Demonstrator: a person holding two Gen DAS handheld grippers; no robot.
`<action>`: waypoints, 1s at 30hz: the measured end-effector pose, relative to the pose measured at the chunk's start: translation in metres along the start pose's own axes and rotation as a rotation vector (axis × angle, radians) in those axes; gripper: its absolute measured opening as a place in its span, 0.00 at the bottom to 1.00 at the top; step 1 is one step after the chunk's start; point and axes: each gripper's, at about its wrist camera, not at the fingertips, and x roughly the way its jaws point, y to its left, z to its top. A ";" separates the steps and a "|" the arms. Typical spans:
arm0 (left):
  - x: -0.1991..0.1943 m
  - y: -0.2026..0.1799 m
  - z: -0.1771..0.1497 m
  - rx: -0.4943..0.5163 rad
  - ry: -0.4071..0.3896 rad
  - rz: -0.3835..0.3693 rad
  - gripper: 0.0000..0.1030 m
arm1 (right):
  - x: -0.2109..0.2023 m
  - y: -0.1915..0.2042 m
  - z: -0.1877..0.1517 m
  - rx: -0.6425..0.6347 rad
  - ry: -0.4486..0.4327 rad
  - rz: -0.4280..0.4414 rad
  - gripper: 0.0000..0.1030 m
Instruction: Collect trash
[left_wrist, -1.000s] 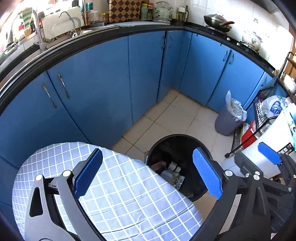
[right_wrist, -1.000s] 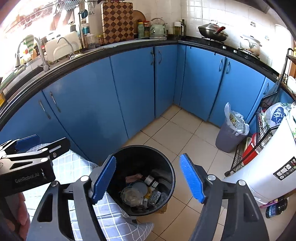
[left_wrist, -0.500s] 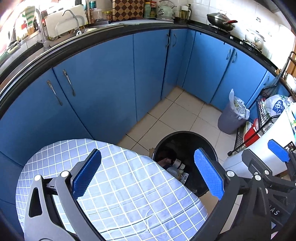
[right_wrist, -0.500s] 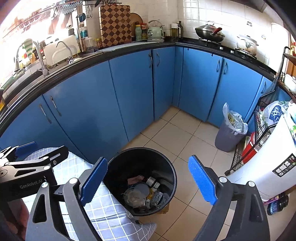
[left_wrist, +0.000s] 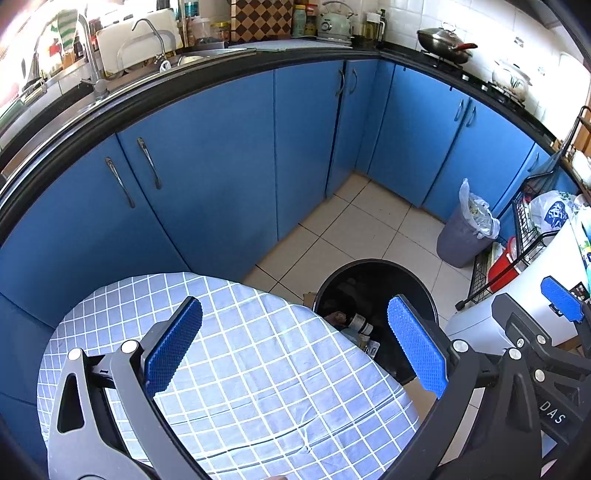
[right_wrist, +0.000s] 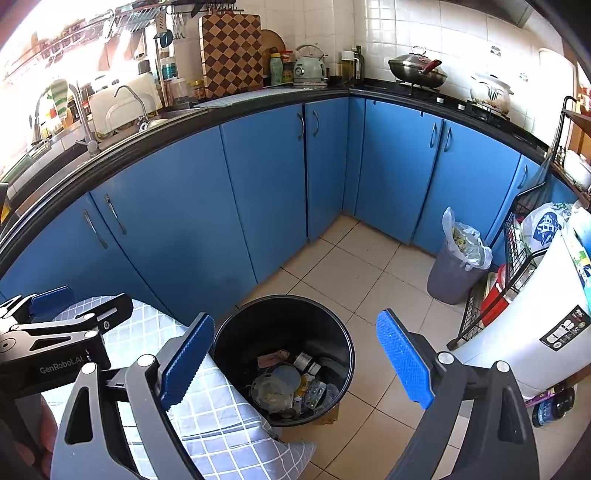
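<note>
A black round trash bin (right_wrist: 282, 317) stands on the tiled floor beside a table with a blue checked cloth (left_wrist: 240, 354). It holds several pieces of trash (right_wrist: 288, 384): bottles, wrappers, a crumpled lump. It also shows in the left wrist view (left_wrist: 373, 280), partly hidden by the cloth. My left gripper (left_wrist: 295, 347) is open and empty above the cloth. My right gripper (right_wrist: 295, 358) is open and empty above the bin. The left gripper also shows at the left of the right wrist view (right_wrist: 55, 325).
Blue kitchen cabinets (right_wrist: 258, 192) curve around the floor under a black counter. A grey bin with a white bag (right_wrist: 456, 262) stands at the right. A black wire rack (right_wrist: 517, 258) and a white appliance (right_wrist: 535, 332) are at the far right.
Both grippers have risen and drawn back a little, so the bin looks smaller and lower in both views. The right gripper's jaws have opened wider. Both stay empty.
</note>
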 end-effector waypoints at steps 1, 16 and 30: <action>-0.001 0.000 0.000 0.003 -0.001 0.003 0.96 | -0.001 0.000 0.000 0.000 -0.001 -0.001 0.85; -0.003 -0.003 -0.002 0.022 0.000 0.009 0.96 | -0.003 0.000 0.000 0.001 0.006 -0.006 0.85; -0.006 -0.008 -0.002 0.037 0.005 0.026 0.96 | -0.005 -0.002 -0.001 0.002 0.003 -0.008 0.85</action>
